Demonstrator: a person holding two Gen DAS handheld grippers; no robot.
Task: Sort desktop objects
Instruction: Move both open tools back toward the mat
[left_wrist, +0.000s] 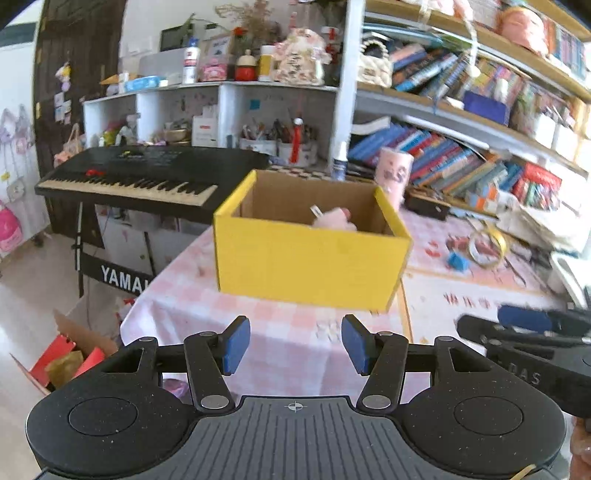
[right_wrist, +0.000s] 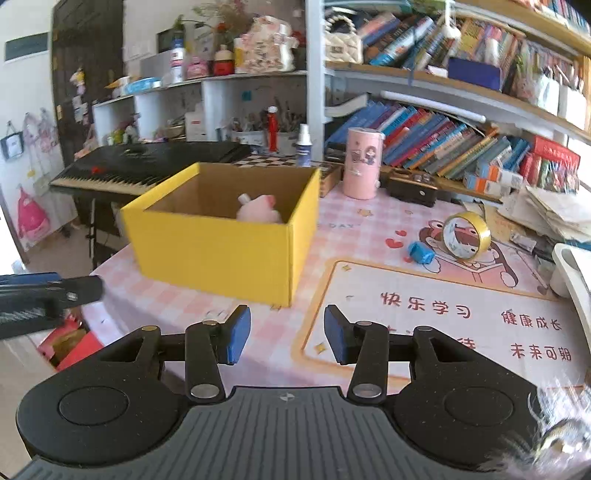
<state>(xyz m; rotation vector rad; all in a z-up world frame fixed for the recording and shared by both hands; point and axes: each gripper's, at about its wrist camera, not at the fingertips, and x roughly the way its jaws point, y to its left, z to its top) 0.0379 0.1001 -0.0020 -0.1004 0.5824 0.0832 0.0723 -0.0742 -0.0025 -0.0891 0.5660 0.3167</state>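
A yellow cardboard box (left_wrist: 310, 258) stands open on the pink checked tablecloth; it also shows in the right wrist view (right_wrist: 218, 254). A pink plush toy (right_wrist: 258, 209) lies inside it, also seen in the left wrist view (left_wrist: 334, 218). A yellow tape roll (right_wrist: 466, 232) and a small blue object (right_wrist: 421, 252) lie on the table right of the box. My left gripper (left_wrist: 293, 341) is open and empty in front of the box. My right gripper (right_wrist: 286, 338) is open and empty near the box's front right corner.
A pink cylindrical canister (right_wrist: 362, 163) stands behind the box. A pink desk mat with Chinese text (right_wrist: 443, 317) covers the table's right part. A black keyboard (left_wrist: 147, 173) stands to the left. Bookshelves (right_wrist: 461, 110) line the back. A cardboard bin (left_wrist: 70, 354) sits on the floor.
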